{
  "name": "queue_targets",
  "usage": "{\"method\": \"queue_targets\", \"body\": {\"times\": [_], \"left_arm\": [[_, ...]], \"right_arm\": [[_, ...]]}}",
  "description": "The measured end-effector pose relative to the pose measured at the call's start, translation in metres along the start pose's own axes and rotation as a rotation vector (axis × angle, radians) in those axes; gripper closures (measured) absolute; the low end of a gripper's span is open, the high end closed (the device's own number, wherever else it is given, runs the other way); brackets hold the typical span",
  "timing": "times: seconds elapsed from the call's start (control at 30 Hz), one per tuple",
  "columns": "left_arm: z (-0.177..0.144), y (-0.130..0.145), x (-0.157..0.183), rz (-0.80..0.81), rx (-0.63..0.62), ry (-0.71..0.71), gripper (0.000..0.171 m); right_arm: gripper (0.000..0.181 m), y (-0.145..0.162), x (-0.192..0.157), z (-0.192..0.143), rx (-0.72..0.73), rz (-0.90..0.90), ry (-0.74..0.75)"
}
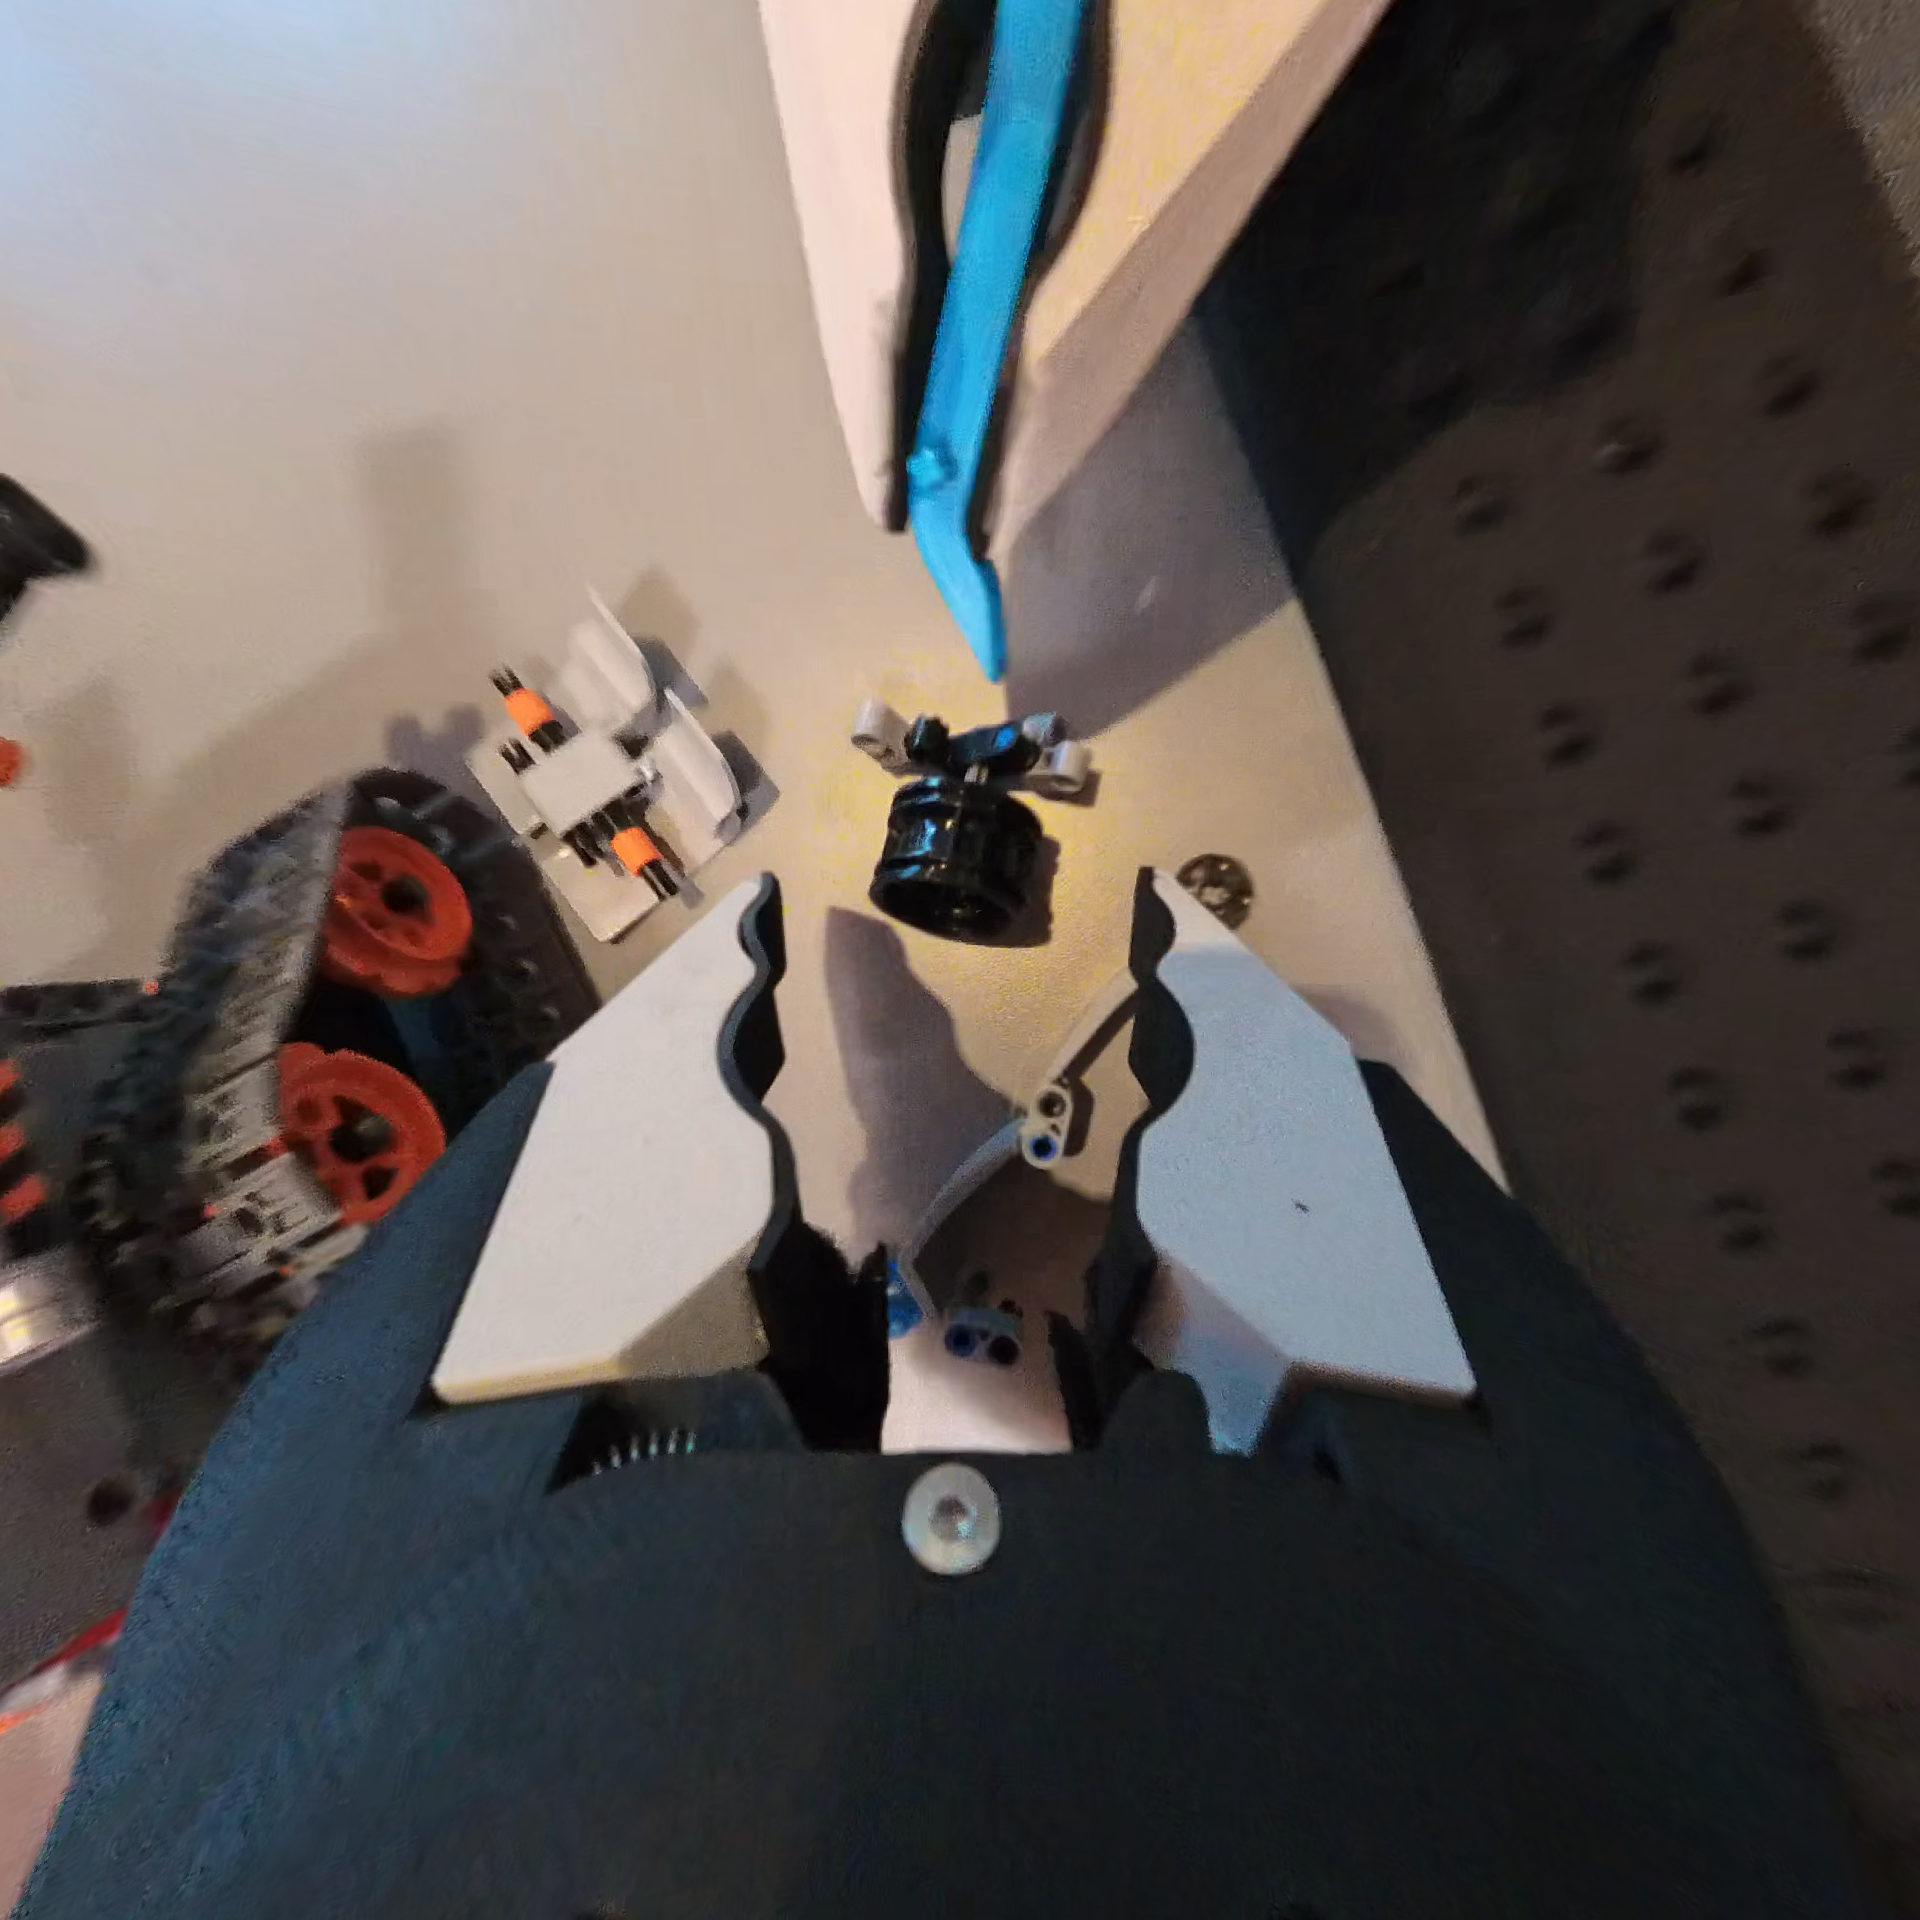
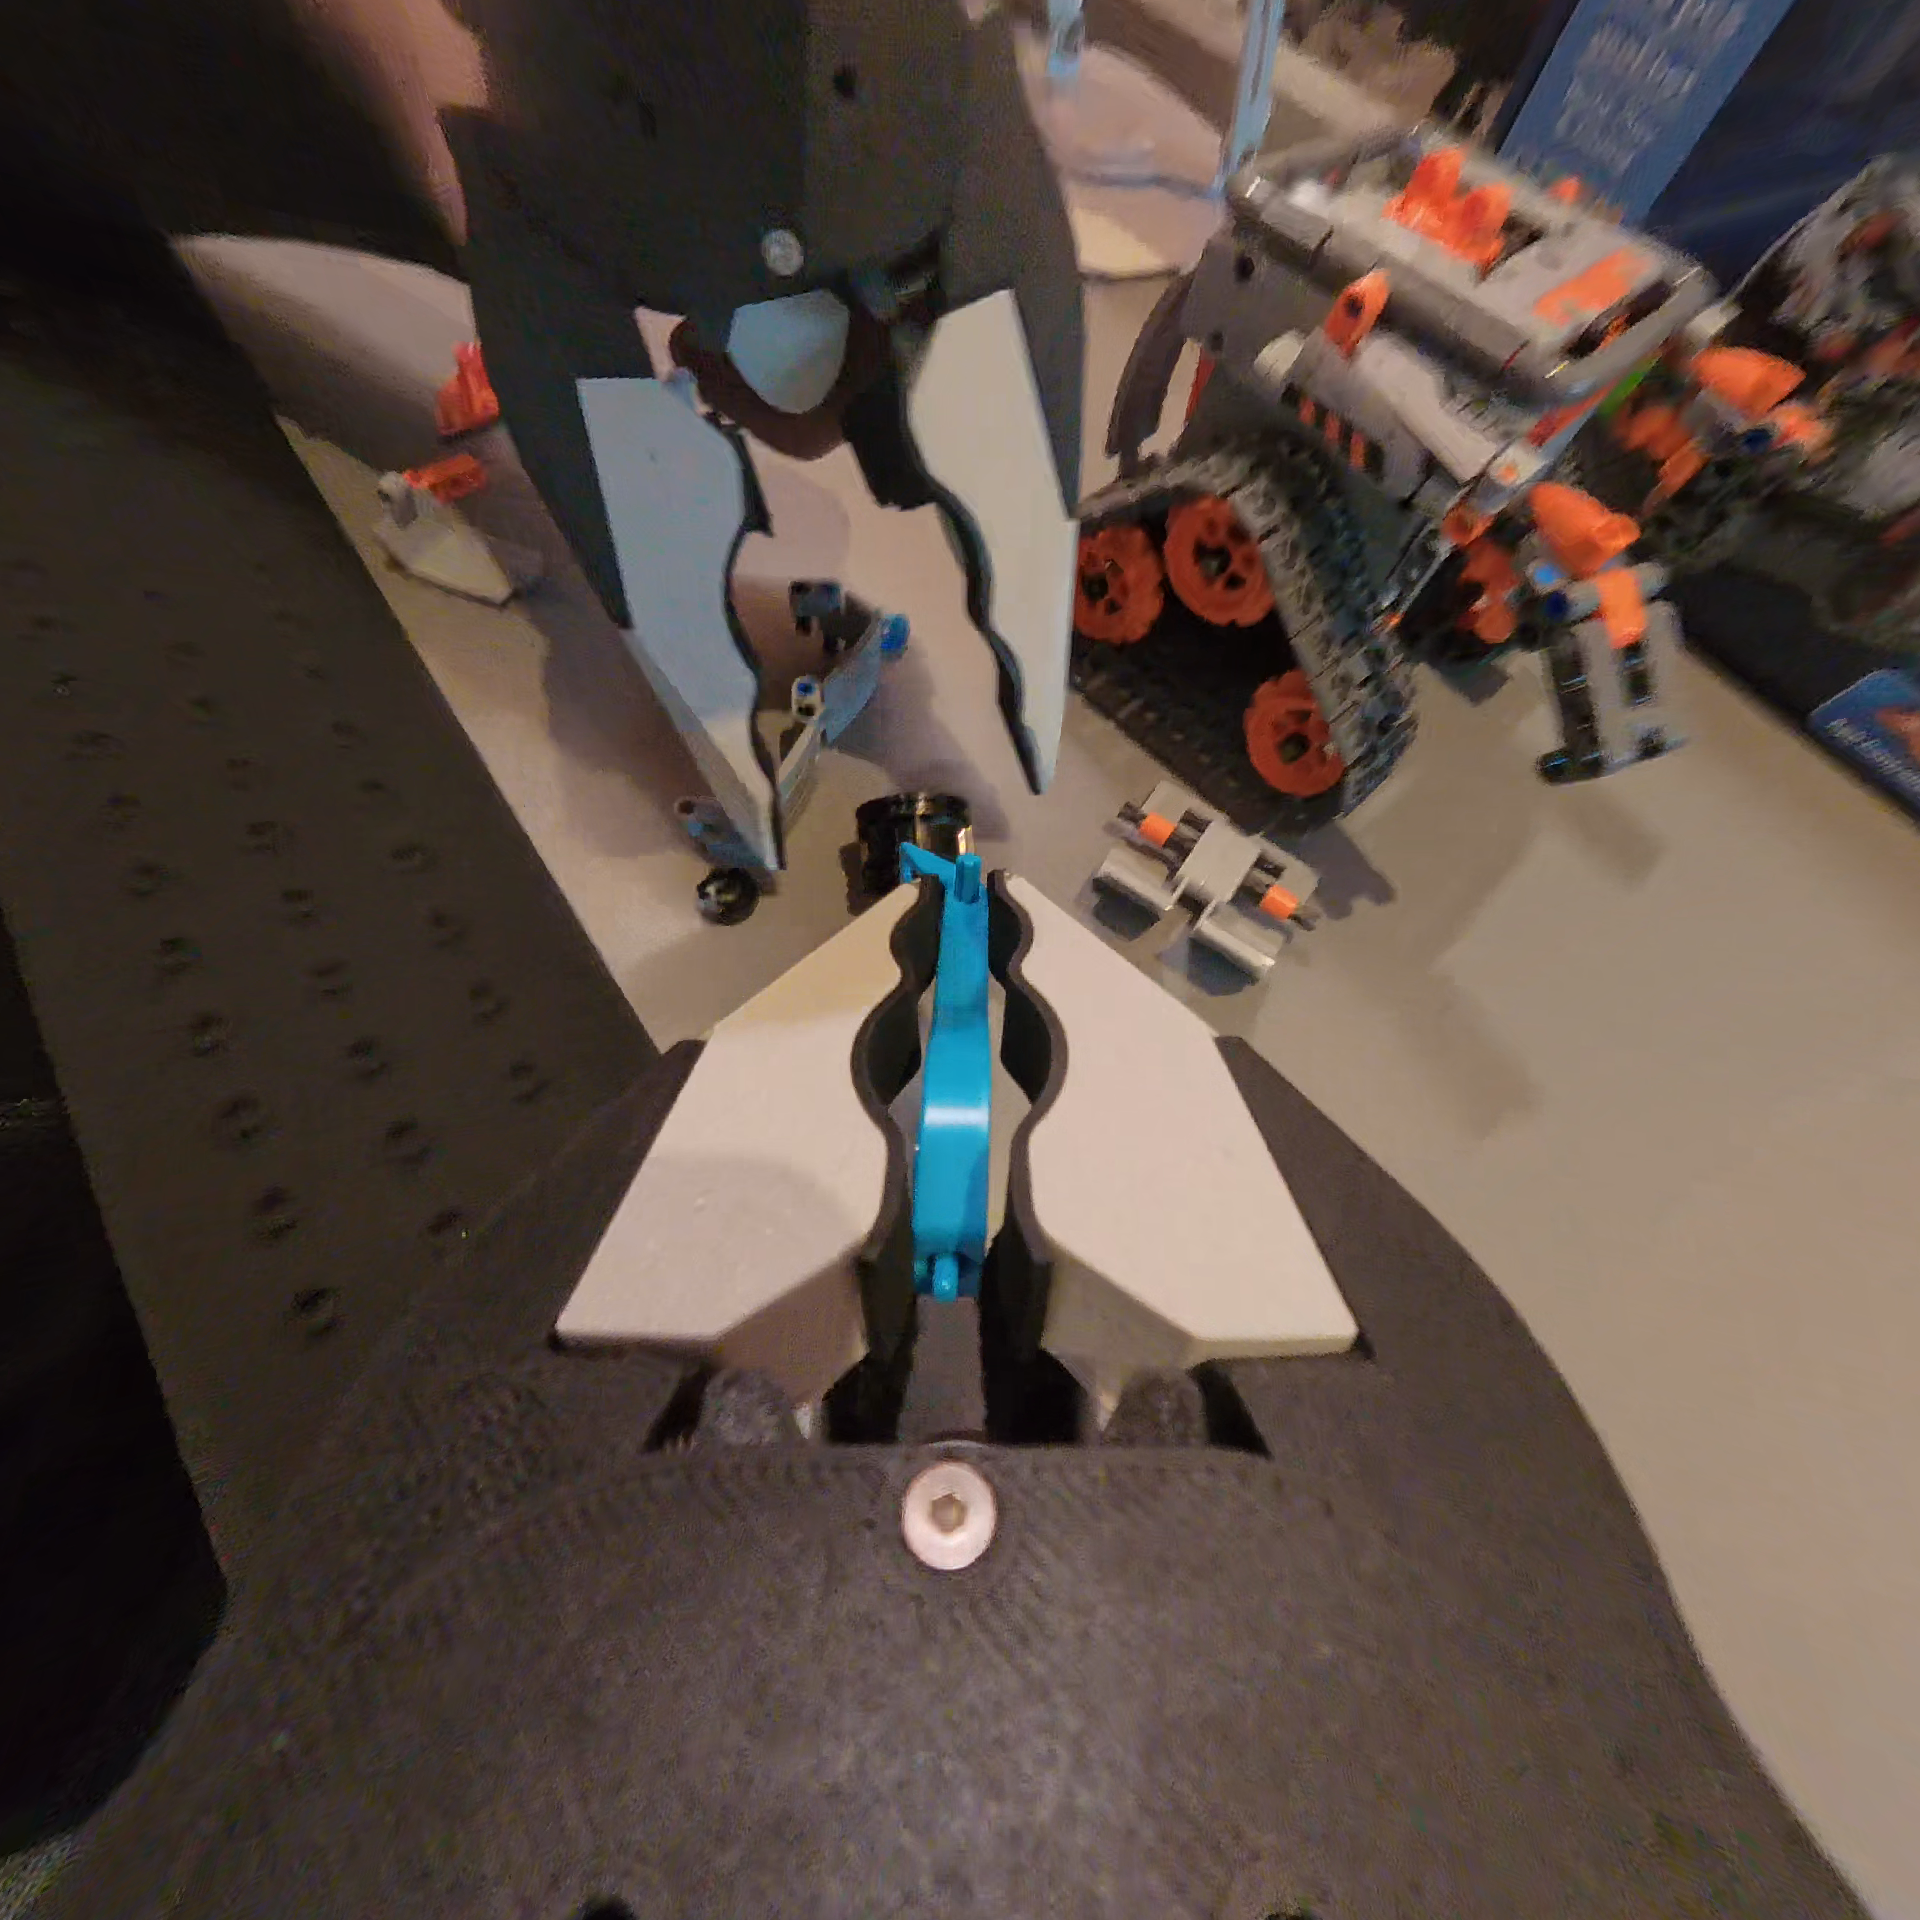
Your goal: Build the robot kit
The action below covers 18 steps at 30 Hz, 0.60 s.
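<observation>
The right gripper (image 2: pixel 951 883) is clamped on a blue brick-separator tool (image 2: pixel 951 1091), whose long axis runs straight forward along the fingers, its thin forked tip poking just past the fingertips. Taking the black wheel hub (image 2: pixel 914 821) as the landmark: the tool's tip sits just in front of and nearly touching the hub in the right wrist view, though I cannot tell whether there is actual contact.

The left gripper (image 1: pixel 951 894) hangs above the hub with its jaws spread wide and nothing between them. In the left wrist view the hub (image 1: pixel 961 857) lies just beyond the fingertips, centred on the gap, with a small black-and-grey connector piece (image 1: pixel 977 743) attached at its far side. The blue tool (image 1: pixel 966 343) comes in from beyond the hub, its tip pointing down toward it.

A grey curved panel (image 1: pixel 1060 1117) lies under the left gripper's right-hand finger, on the near side of the hub. A grey sub-assembly with orange bushes (image 1: pixel 613 790) lies left of the hub, and further left stands the tracked vehicle with orange wheels (image 1: pixel 343 997). All rest on a pale tabletop (image 1: pixel 312 364); a dark perforated board (image 1: pixel 1662 727) lies to the hub's right.
</observation>
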<state>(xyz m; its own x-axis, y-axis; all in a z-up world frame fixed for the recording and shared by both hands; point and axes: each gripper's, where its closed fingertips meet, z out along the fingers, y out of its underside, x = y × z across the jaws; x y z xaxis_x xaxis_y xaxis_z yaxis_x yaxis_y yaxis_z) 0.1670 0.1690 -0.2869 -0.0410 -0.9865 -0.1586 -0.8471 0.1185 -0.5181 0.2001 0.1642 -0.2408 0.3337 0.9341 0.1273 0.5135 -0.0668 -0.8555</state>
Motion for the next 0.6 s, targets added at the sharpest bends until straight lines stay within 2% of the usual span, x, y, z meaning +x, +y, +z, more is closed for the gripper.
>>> {"method": "queue_targets", "body": {"times": [0.07, 0.2, 0.43, 0.6], "left_arm": [[0.009, 0.002, -0.001, -0.003, -0.006, 0.011, 0.113], [0.016, 0.002, 0.005, -0.003, -0.020, 0.080, 0.140], [0.013, -0.011, 0.003, -0.042, 0.099, 0.094, 0.141], [0.022, -0.006, 0.007, -0.014, 0.058, 0.091, 0.141]], "right_arm": [[0.175, 0.009, 0.001, 0.009, -0.056, -0.020, 0.004], [0.175, 0.019, 0.004, 0.020, -0.123, -0.065, 0.012], [0.175, 0.022, 0.006, 0.022, -0.115, -0.072, -0.008], [0.175, 0.029, 0.002, 0.027, -0.173, -0.164, -0.001]]}}
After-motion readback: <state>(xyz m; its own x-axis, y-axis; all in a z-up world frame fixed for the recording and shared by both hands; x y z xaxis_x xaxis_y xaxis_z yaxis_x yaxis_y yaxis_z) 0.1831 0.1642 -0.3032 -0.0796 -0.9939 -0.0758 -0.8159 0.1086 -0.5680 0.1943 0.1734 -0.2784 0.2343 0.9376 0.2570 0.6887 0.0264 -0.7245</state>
